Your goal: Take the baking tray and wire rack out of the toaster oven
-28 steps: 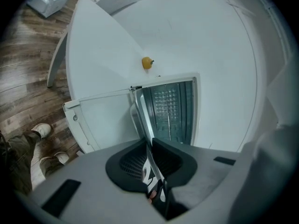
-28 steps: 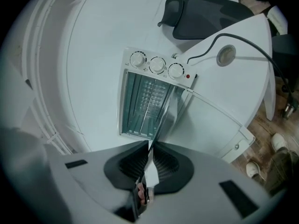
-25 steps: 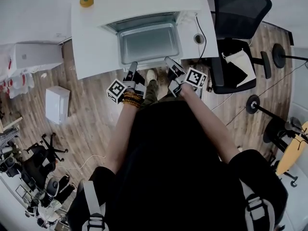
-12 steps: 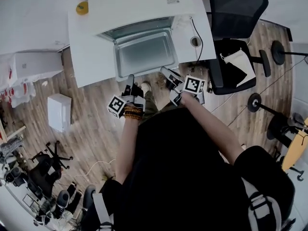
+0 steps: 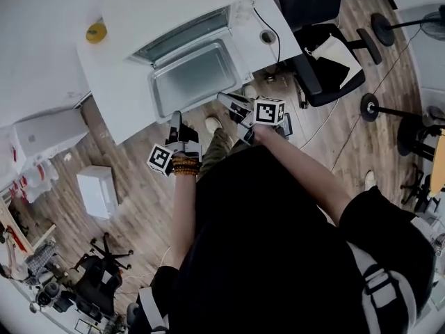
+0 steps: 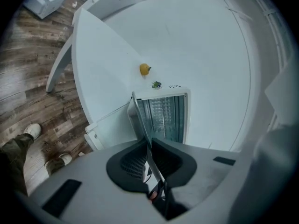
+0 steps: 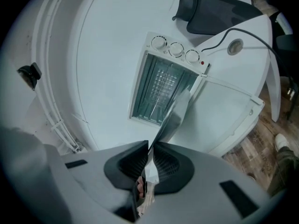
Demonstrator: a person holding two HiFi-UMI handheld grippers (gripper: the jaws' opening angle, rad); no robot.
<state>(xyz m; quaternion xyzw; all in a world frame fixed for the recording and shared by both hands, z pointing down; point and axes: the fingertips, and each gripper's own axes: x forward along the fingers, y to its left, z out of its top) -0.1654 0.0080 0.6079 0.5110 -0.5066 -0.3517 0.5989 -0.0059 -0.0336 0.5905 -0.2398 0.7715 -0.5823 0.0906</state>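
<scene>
The silver baking tray (image 5: 189,80) sticks out of the white toaster oven (image 5: 174,9) over the table's near edge. My left gripper (image 5: 174,118) is shut on the tray's near rim at its left corner and has just closed a little tighter. My right gripper (image 5: 225,99) is shut on the same rim at the right corner. In the left gripper view the tray (image 6: 140,118) shows edge-on between the pads of the left gripper (image 6: 148,150). In the right gripper view the tray (image 7: 175,111) runs from the right gripper (image 7: 150,155) into the oven mouth. Wire rack bars (image 7: 161,85) show inside the oven.
The oven stands on a white table (image 5: 104,96) with a yellow tape roll (image 5: 96,31) and a cable grommet (image 5: 268,37). A black office chair (image 5: 316,26) stands to the right. A white box (image 5: 97,190) and weights (image 5: 368,106) lie on the wooden floor.
Both grippers have drawn back toward the person with the tray in them, and the tray has slid further out of the oven. The head view has swung to the right.
</scene>
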